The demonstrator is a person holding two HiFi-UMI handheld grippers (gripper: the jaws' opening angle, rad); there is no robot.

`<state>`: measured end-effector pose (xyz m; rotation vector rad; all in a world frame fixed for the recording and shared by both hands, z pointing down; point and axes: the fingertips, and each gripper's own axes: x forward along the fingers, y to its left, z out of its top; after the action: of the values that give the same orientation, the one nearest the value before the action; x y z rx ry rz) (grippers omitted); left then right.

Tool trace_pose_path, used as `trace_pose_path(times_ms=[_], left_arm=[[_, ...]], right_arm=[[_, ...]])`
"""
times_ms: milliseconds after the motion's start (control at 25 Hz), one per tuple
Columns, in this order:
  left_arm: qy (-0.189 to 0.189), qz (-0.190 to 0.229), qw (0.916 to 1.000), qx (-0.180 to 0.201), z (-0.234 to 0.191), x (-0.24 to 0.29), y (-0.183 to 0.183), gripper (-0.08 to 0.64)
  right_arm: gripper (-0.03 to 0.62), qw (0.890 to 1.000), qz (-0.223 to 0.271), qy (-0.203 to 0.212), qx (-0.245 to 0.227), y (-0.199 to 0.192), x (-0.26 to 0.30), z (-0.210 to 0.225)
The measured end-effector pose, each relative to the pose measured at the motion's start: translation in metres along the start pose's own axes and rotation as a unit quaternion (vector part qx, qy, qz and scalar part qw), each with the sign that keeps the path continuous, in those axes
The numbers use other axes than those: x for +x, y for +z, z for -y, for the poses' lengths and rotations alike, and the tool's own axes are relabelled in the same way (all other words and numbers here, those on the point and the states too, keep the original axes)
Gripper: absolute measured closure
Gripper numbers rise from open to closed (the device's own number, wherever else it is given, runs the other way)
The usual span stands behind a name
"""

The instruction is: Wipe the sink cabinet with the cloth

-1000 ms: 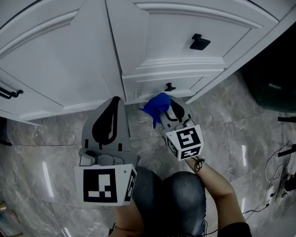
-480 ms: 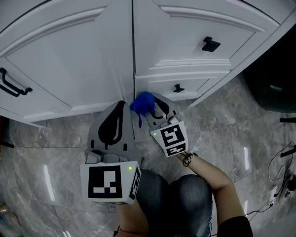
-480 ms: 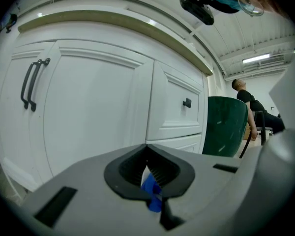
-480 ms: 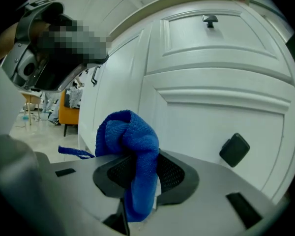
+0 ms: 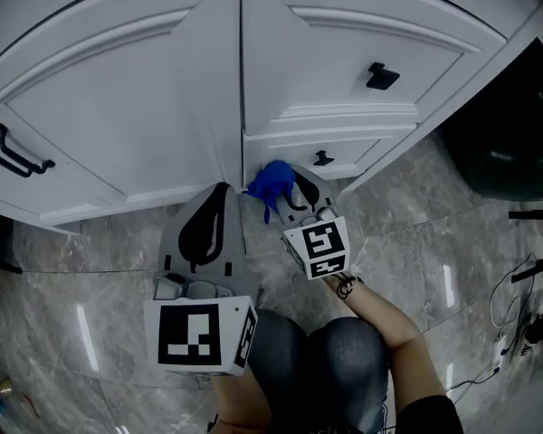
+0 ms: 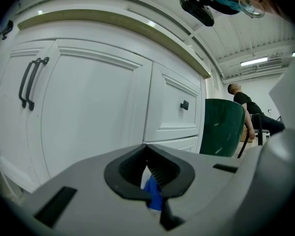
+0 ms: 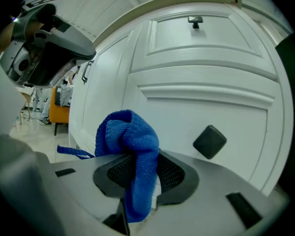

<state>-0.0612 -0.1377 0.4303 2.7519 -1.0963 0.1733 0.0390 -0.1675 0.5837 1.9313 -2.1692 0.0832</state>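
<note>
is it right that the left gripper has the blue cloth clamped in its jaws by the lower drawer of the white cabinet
No: the right gripper has the blue cloth clamped in its jaws by the lower drawer of the white cabinet, as the right gripper view shows. The left gripper is shut, empty.

a glossy grey marbled floor [image 5: 81, 260] spread below. a dark green rounded object [image 6: 223, 127] stood on it at the right, with a person in a dark top [image 6: 242, 100] behind. cables [image 5: 502, 333] trailed along the floor's right edge. an orange chair [image 7: 60, 113] stood far off.
</note>
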Motion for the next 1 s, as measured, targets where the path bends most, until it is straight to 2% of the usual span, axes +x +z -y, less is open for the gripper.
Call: trace_pose_path(times_ms=[840,1000], left_arm=[[-0.009,-0.005,0.9999,-0.001,0.013,0.015,-0.006,0.560],[-0.008,-0.013,0.9999,0.000,0.014,0.021,-0.012,0.560]], right_arm=[[0.477,0.999,0.001,-0.044,0.005,-0.018,-0.016,0.044],[0.477,0.999,0.002,-0.050,-0.008,-0.019,-0.019,0.051]])
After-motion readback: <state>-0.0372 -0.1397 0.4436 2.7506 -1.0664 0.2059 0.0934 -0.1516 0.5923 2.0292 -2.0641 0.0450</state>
